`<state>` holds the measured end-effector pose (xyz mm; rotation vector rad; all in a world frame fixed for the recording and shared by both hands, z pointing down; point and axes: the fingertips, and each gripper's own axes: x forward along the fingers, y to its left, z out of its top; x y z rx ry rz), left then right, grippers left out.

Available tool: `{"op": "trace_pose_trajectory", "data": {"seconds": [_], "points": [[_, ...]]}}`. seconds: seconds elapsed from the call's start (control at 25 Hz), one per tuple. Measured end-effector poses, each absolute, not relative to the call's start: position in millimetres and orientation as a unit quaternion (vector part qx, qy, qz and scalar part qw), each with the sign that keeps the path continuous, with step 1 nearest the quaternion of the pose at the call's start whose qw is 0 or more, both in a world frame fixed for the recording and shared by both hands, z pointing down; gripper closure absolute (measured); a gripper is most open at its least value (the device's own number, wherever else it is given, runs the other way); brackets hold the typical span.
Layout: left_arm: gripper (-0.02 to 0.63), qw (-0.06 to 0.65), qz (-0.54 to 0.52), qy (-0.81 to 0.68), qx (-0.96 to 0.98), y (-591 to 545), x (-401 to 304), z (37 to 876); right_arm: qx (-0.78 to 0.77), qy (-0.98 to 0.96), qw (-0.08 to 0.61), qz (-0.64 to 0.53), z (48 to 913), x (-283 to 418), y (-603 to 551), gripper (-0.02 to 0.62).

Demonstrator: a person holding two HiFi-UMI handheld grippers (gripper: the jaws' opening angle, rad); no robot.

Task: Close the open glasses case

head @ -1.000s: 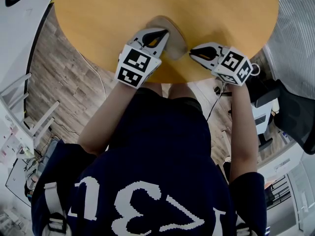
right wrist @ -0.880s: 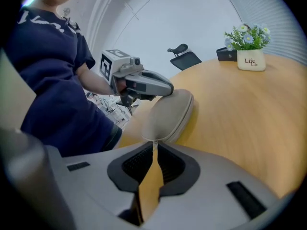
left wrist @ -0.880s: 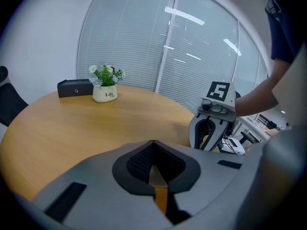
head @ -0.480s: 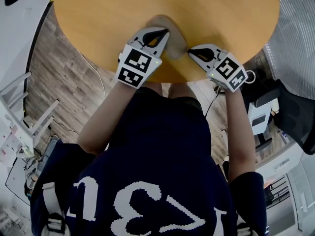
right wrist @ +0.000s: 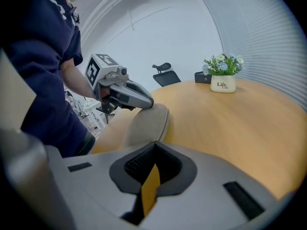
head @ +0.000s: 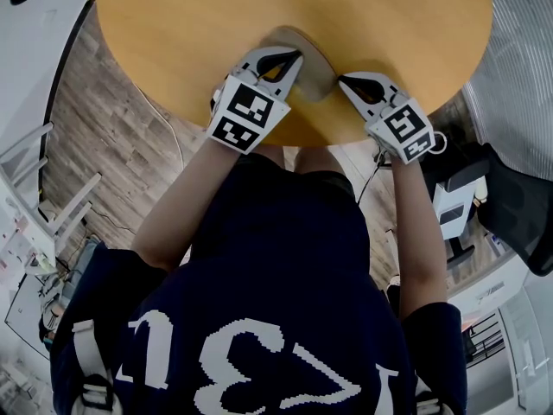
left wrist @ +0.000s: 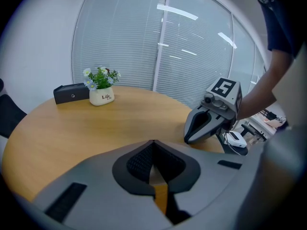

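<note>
Left gripper (head: 290, 60): jaws together with nothing clamped, tips on the 9 o'clock end of the glasses case (head: 313, 69), apparently to steady it or press the lid. Right gripper (head: 345, 80): jaws together and empty, just beside the case's 4 o'clock side, likely set as a blunt pusher. Case: beige, lid seemingly down or nearly so, near the surface's (head: 259, 7) 6 o'clock edge.
</note>
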<state>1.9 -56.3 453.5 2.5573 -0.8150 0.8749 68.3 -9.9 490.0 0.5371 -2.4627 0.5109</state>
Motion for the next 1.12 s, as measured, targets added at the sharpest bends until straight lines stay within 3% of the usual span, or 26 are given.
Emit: {"op": "trace_pose_trajectory", "data": {"seconds": [0.2, 0.4, 0.68, 1.0, 1.12], "points": [[0.592, 0.159, 0.310, -0.283, 0.894, -58, 5, 454, 0.181, -0.924, 0.272, 0.200, 490, 71, -18, 0.574], [0.592, 0.177, 0.306, -0.275, 0.894, -59, 5, 455, 0.081, -0.932, 0.305, 0.179, 488, 75, -11, 0.574], [0.592, 0.176, 0.304, -0.268, 0.897, -59, 9, 454, 0.070, -0.932, 0.323, 0.149, 492, 68, -31, 0.574], [0.592, 0.185, 0.290, -0.254, 0.904, -46, 4, 448, 0.055, -0.927, 0.312, 0.202, 479, 60, 8, 0.574], [0.592, 0.202, 0.285, -0.264, 0.899, -23, 0, 447, 0.060, -0.922, 0.271, 0.272, 483, 42, 36, 0.574]]}}
